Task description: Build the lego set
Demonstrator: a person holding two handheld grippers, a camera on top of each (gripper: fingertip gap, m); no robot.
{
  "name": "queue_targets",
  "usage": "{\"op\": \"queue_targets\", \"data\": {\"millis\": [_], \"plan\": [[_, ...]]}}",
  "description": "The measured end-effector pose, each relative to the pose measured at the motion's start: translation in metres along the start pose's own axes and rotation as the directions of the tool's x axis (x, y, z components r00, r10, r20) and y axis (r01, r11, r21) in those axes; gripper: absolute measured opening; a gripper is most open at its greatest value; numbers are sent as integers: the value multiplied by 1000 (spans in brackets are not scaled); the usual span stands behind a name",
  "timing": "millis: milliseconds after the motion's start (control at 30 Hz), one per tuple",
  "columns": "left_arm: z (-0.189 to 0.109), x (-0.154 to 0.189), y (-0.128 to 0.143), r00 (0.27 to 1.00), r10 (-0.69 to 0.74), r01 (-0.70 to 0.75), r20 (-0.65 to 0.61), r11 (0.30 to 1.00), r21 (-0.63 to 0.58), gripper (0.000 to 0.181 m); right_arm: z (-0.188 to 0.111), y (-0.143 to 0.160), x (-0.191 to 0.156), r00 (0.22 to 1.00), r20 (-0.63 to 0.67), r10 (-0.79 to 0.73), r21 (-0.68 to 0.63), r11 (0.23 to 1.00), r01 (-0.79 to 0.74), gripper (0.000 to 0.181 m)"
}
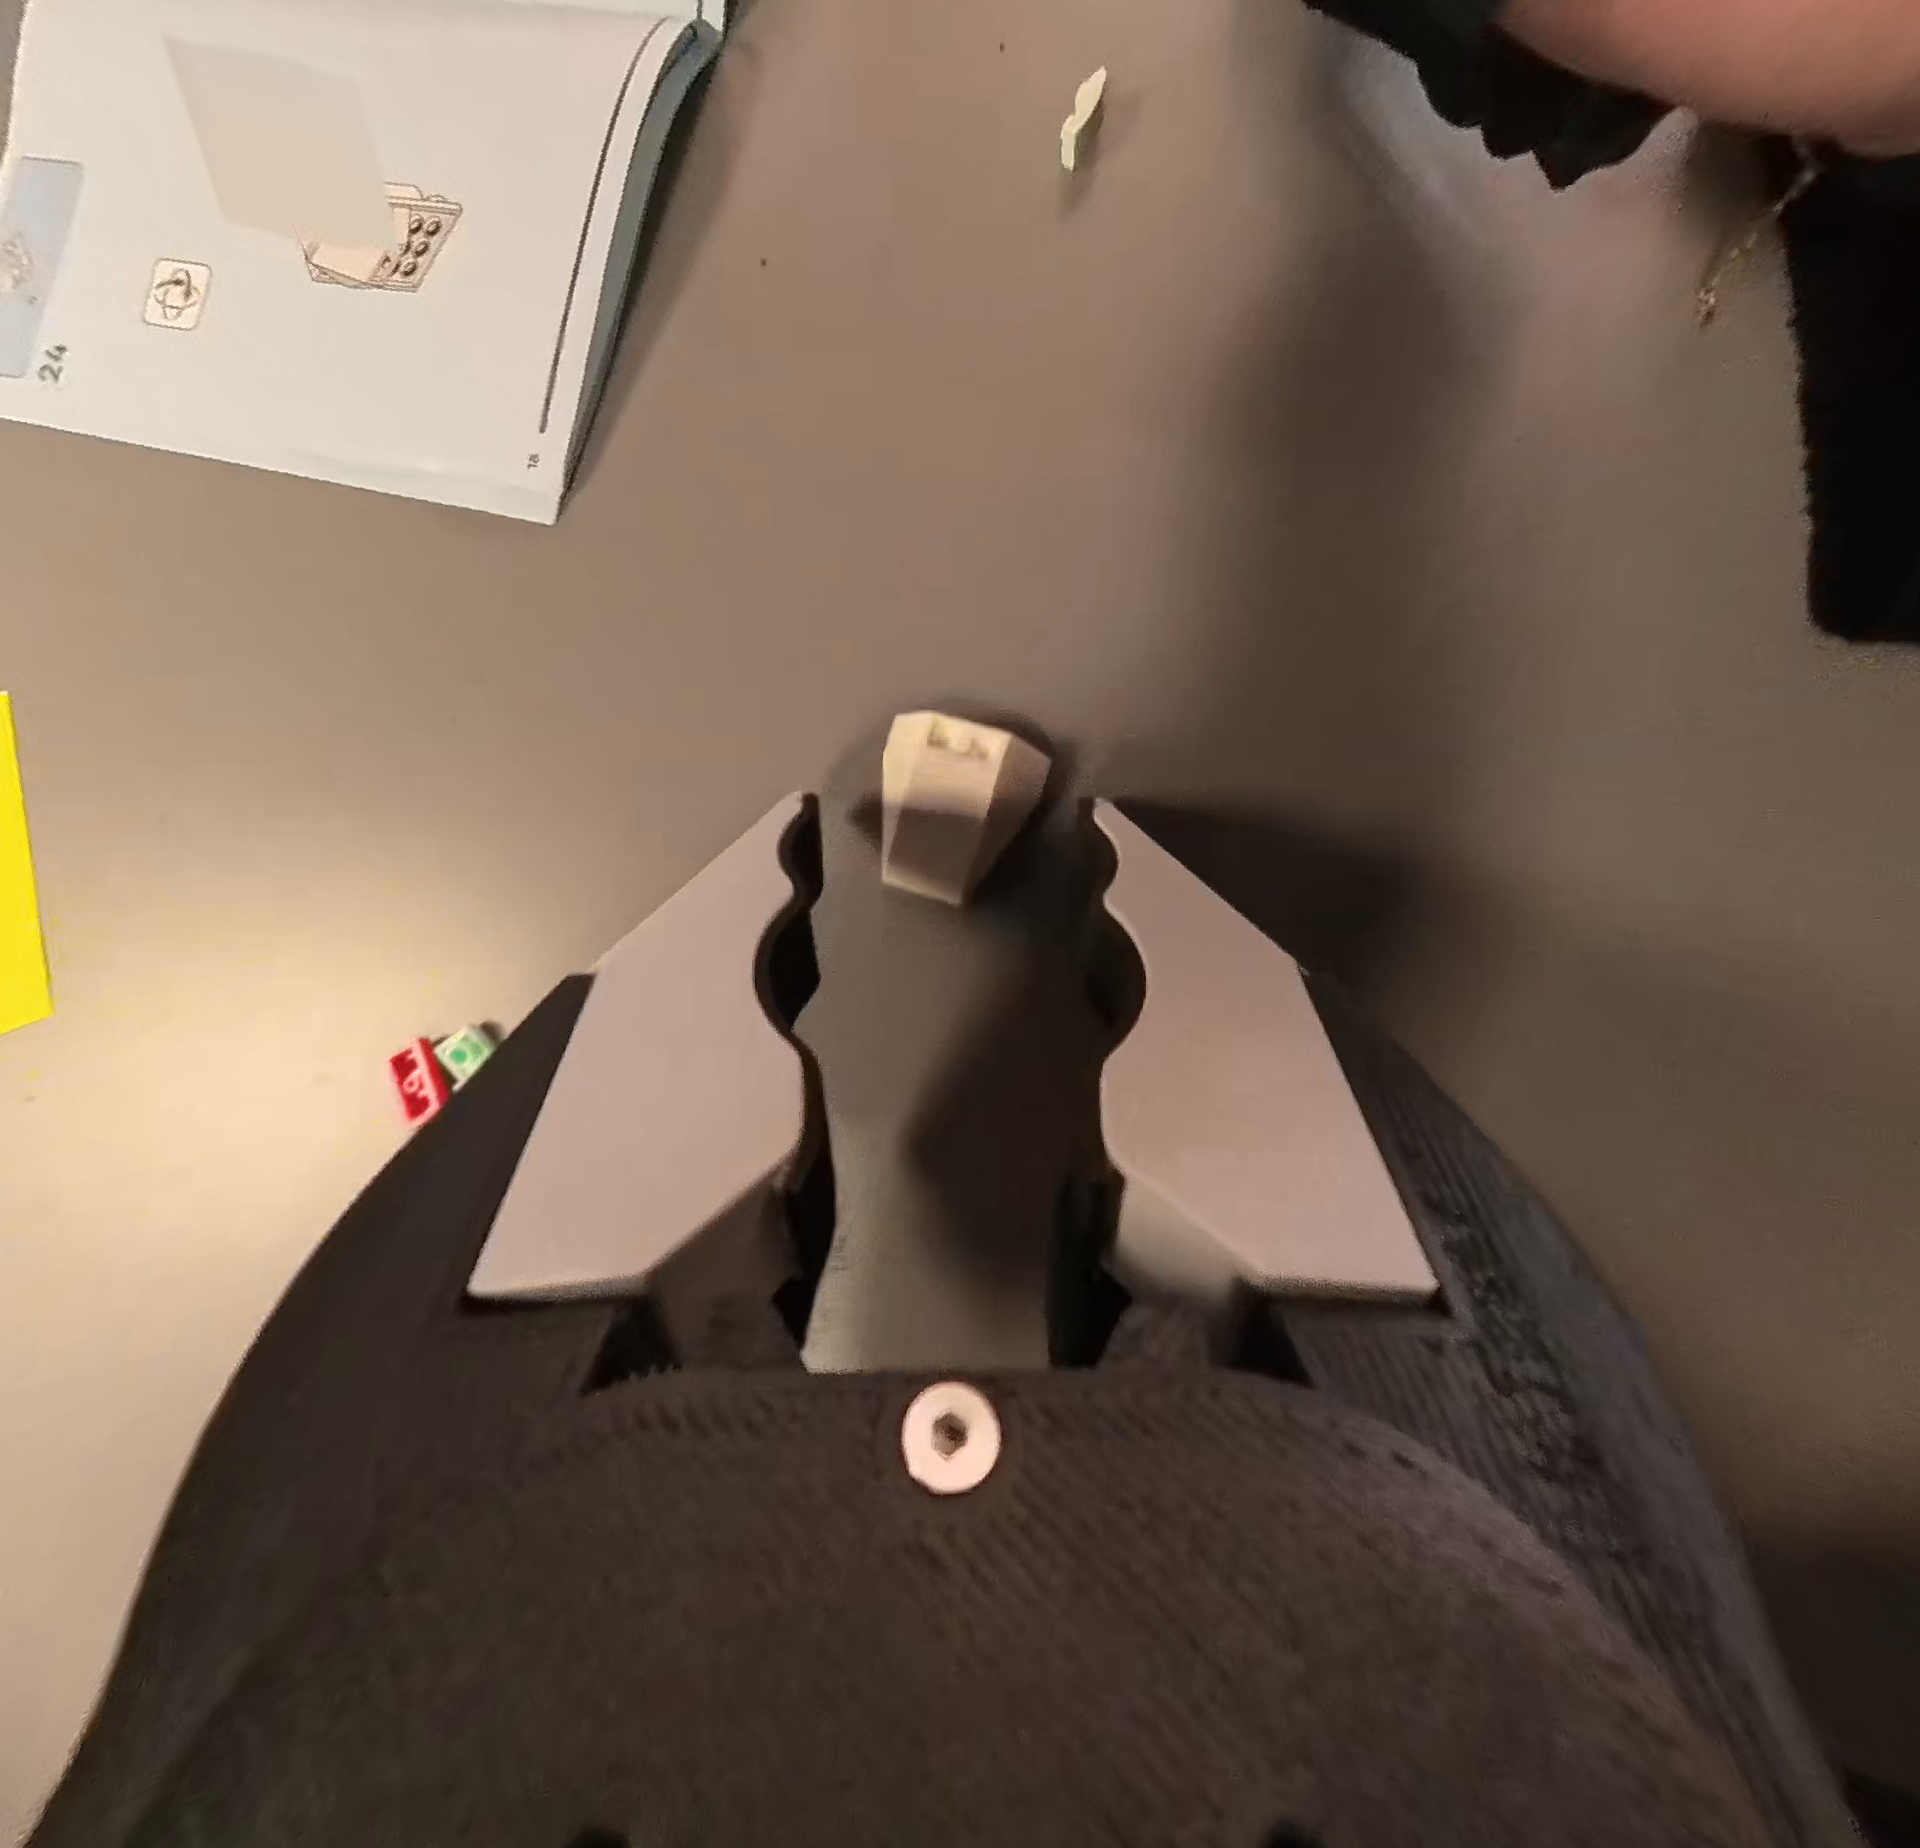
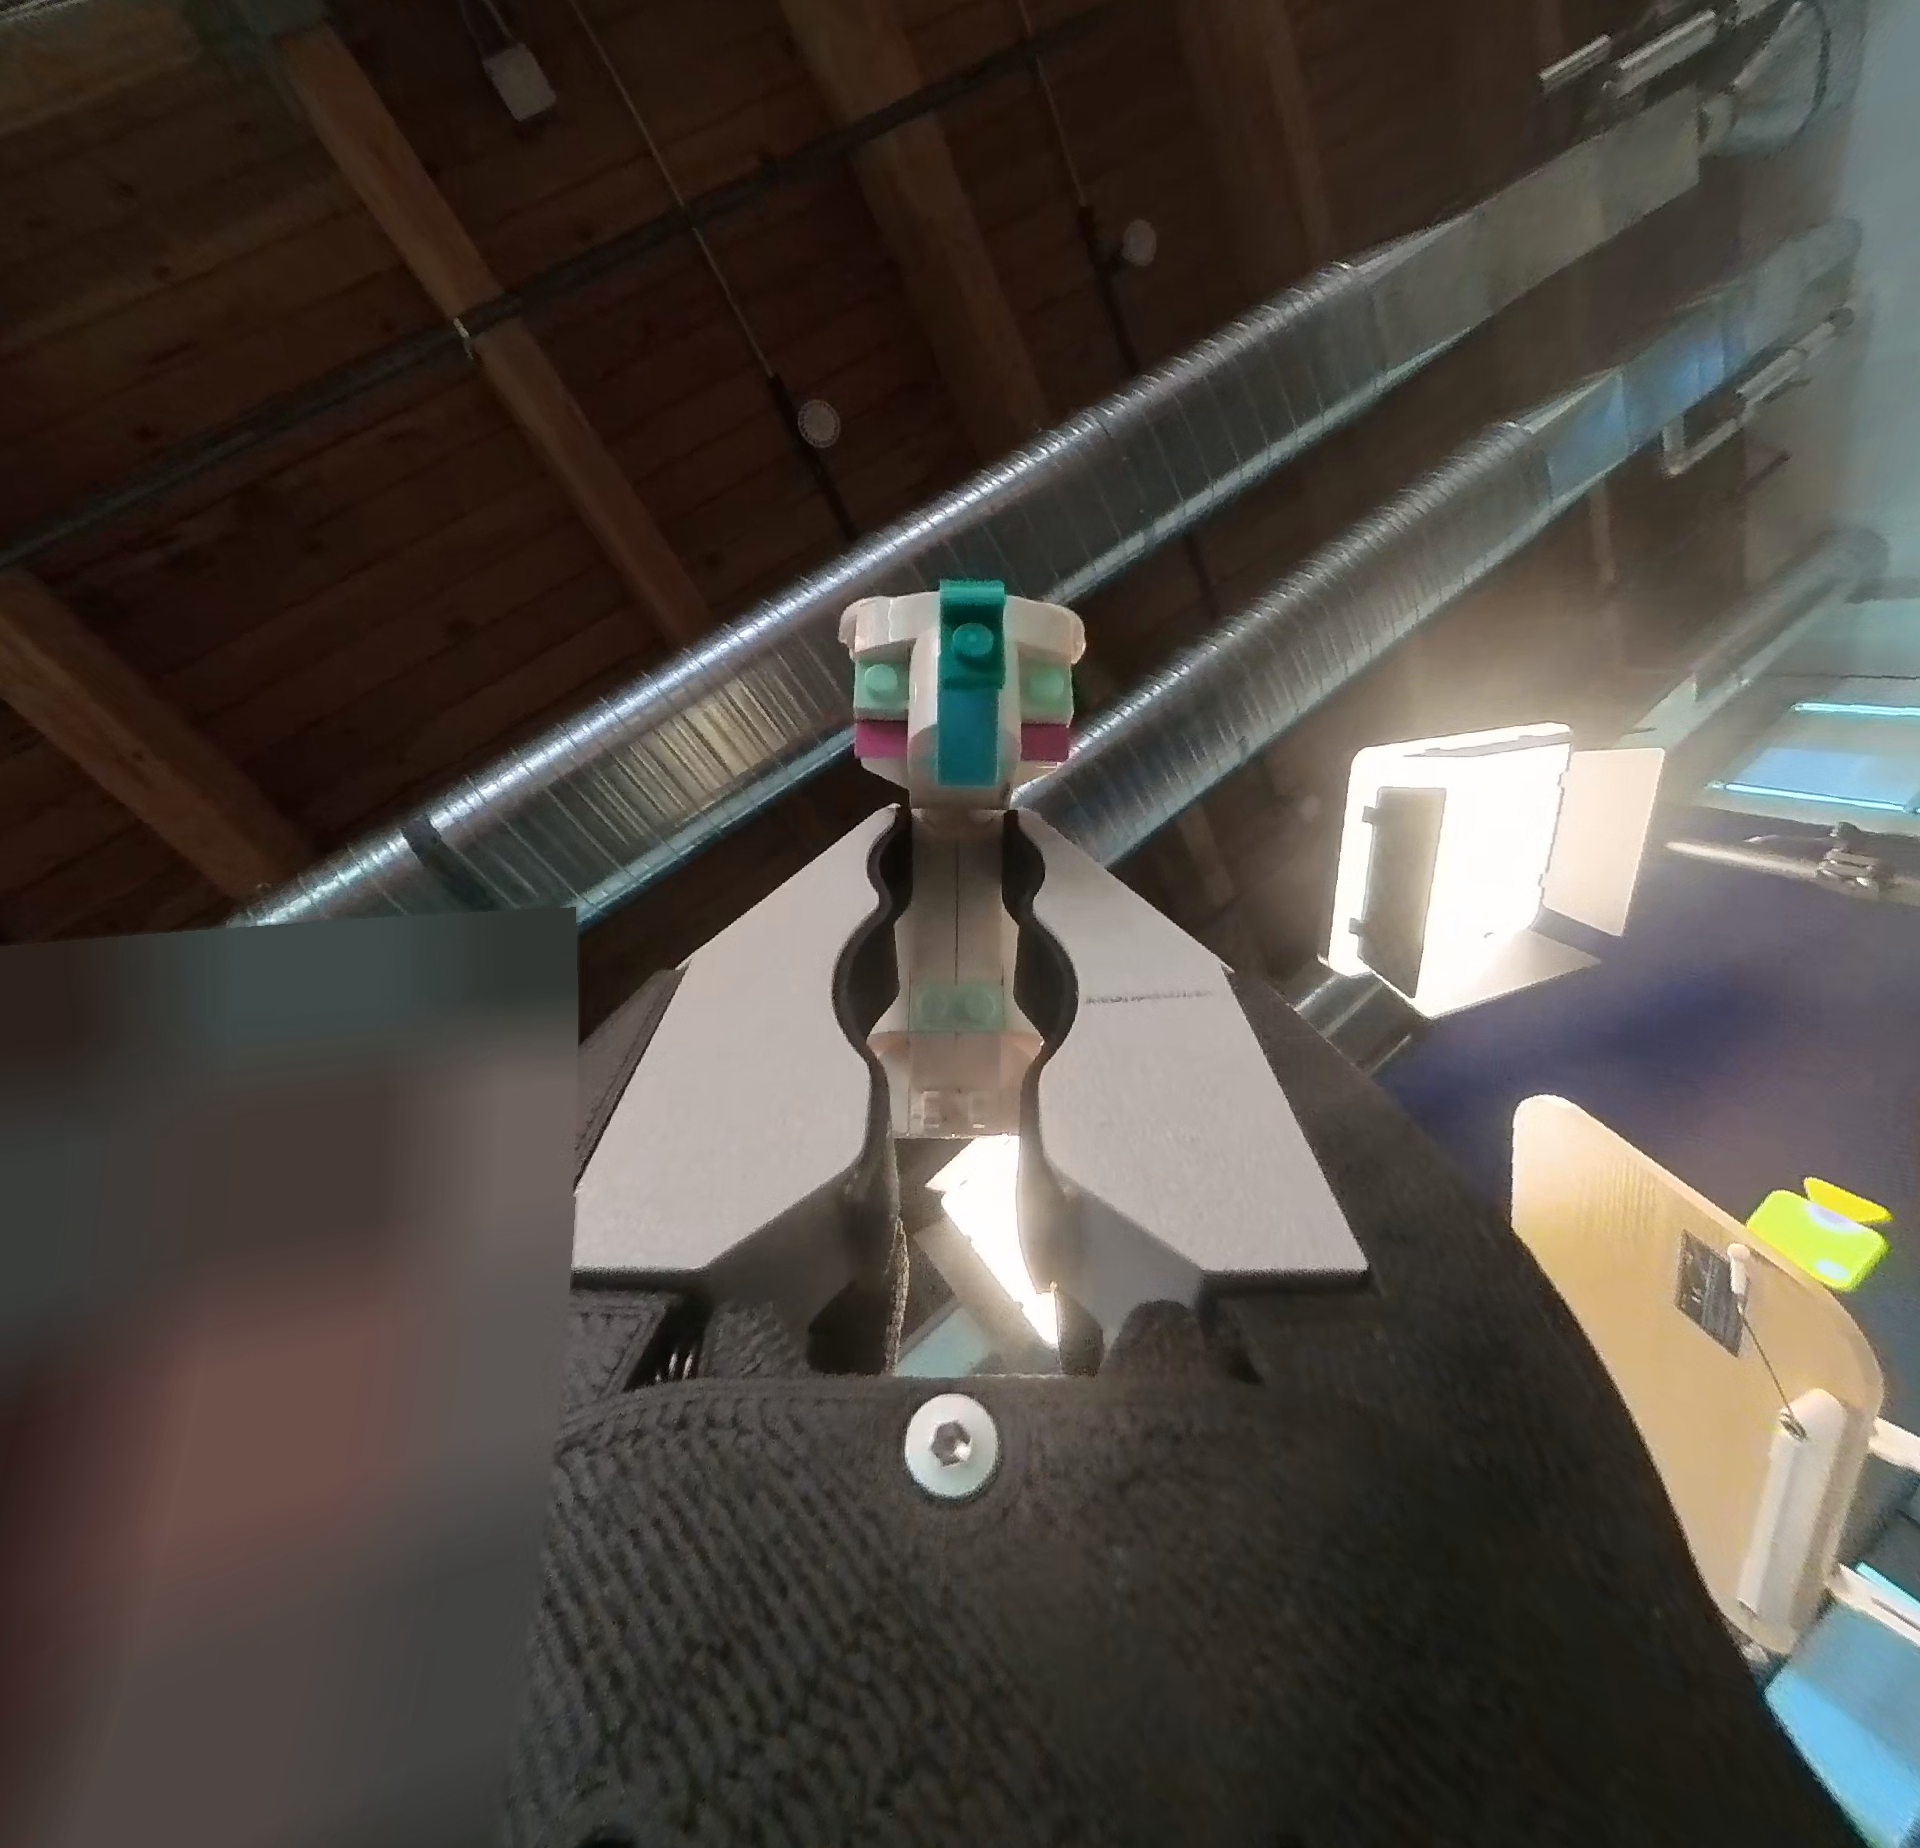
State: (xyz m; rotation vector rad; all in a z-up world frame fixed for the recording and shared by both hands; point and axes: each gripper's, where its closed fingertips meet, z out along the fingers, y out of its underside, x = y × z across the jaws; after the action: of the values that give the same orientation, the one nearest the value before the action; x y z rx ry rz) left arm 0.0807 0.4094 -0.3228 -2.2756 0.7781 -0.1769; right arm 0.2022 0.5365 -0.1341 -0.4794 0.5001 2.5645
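Our left gripper (image 1: 948, 811) hangs over the table with its two fingers spread apart and nothing between them. Just past the fingertips, in line with the gap, we see a small white sloped brick (image 1: 961, 811) lying on the grey table (image 1: 935, 551); we cannot tell whether the fingertips touch it, and the view is somewhat blurred. Farther off on the same surface lies another small pale piece (image 1: 1083, 120), well apart from the gripper. To the left side, close beside the gripper body, sit a red brick (image 1: 418, 1079) and a green and white brick (image 1: 468, 1052), touching each other. An open instruction booklet (image 1: 343, 229) lies at the far left corner of the table, and a yellow sheet (image 1: 16, 863) shows at the left edge. At the upper right we see a person's arm (image 1: 1766, 32) in a dark sleeve.

Our right gripper (image 2: 951, 822) points upward, its fingers pressed onto a partly built lego model (image 2: 961, 697). The model's white stem sits between the fingers, gripped along its sides, while its wider top, with teal, mint and magenta pieces, rises clear beyond the fingertips. Behind it we see a wooden ceiling (image 2: 364, 292) with beams, and two ribbed metal ducts (image 2: 1195, 406) running across it. A bright light panel (image 2: 1475, 863) shines at the right, and a pale curved board (image 2: 1662, 1383) shows at the lower right edge.
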Motion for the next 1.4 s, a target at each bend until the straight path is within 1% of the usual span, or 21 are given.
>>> {"op": "queue_targets", "data": {"millis": [33, 133, 200, 300, 333, 367, 400, 433, 500, 533, 567, 667, 800, 900, 967, 1033, 1067, 1167, 1233, 1333, 1400], "plan": [[-2, -1, 2, 1000, 6, -6, -2, 1000, -3, 49, 0, 0, 0, 1000, 0, 1, -1, 1000, -1, 15], [-7, -12, 9, 999, 12, -11, 30, 1000, -14, 46, 0, 2, 1, 1000, 0, 6, -8, 1000, -6, 15], [-9, -25, 12, 995, 11, -7, 102, 999, -46, 39, 0, 3, 1, 1000, 0, 8, -12, 1000, -8, 15], [-18, -62, 20, 927, 52, 4, 371, 989, -147, 30, 0, 2, 1, 1000, 0, 4, -10, 1000, -4, 15], [-23, -74, 19, 884, 42, 32, 466, 988, -149, 25, 0, 1, 0, 1000, 0, 3, -9, 1000, -3, 15], [-28, -80, 15, 847, -9, 77, 532, 992, -104, 21, 0, 1, 0, 1000, 0, 1, -9, 1000, -1, 15], [-29, -79, 8, 830, -96, 133, 549, 991, -27, 21, 0, 1, 0, 1000, 0, 1, -10, 1000, -1, 15], [-28, -72, 0, 836, -195, 191, 513, 980, 61, 24, 0, 1, 0, 1000, 1, 0, -12, 1000, 0, 15], [-23, -49, -21, 873, -340, 275, 349, 935, 223, 48, 0, 2, 0, 1000, -1, 0, -14, 1000, 0, 15], [-20, -38, -28, 893, -353, 283, 281, 923, 260, 58, 0, 2, 1, 1000, -1, 2, -14, 1000, -2, 15], [-17, -32, -28, 907, -325, 263, 268, 934, 244, 62, 0, 2, 1, 1000, -1, 3, -15, 1000, -3, 15], [-7, -29, -11, 927, -175, 154, 332, 984, 89, 71, 0, 4, 2, 1000, -3, 10, -22, 1000, -10, 15], [-11, -33, -3, 921, -116, 106, 373, 993, 45, 70, 0, 5, 1, 1000, -1, 11, -26, 1000, -11, 15], [-36, -61, 14, 830, -54, 79, 555, 997, -21, 53, 0, 4, 1, 1000, -1, 9, -23, 1000, -9, 15], [-50, -75, 24, 771, -99, 133, 630, 991, -7, 49, 0, 6, 1, 1000, 1, 9, -29, 1000, -9, 15], [-44, -67, 19, 815, -237, 221, 528, 971, 94, 46, 1, 9, 1, 1000, 3, 13, -37, 999, -13, 15], [-38, -61, 14, 840, -291, 254, 459, 957, 141, 49, 1, 10, 1, 1000, 4, 16, -40, 999, -16, 15], [-25, -56, 3, 885, -329, 271, 329, 939, 212, 53, 0, 12, 2, 1000, 4, 21, -42, 999, -21, 15], [-14, -56, 1, 914, -311, 263, 260, 943, 203, 53, 0, 11, 1, 1000, 11, 19, -36, 999, -19, 15], [1, -53, 8, 935, -319, 300, 158, 945, 129, 52, -1, 4, -2, 1000, 23, 8, -1, 1000, -8, 15], [3, -53, 6, 936, -329, 314, 125, 941, 123, 44, -3, -5, -4, 1000, 15, -7, 55, 998, 6, 15]]}}
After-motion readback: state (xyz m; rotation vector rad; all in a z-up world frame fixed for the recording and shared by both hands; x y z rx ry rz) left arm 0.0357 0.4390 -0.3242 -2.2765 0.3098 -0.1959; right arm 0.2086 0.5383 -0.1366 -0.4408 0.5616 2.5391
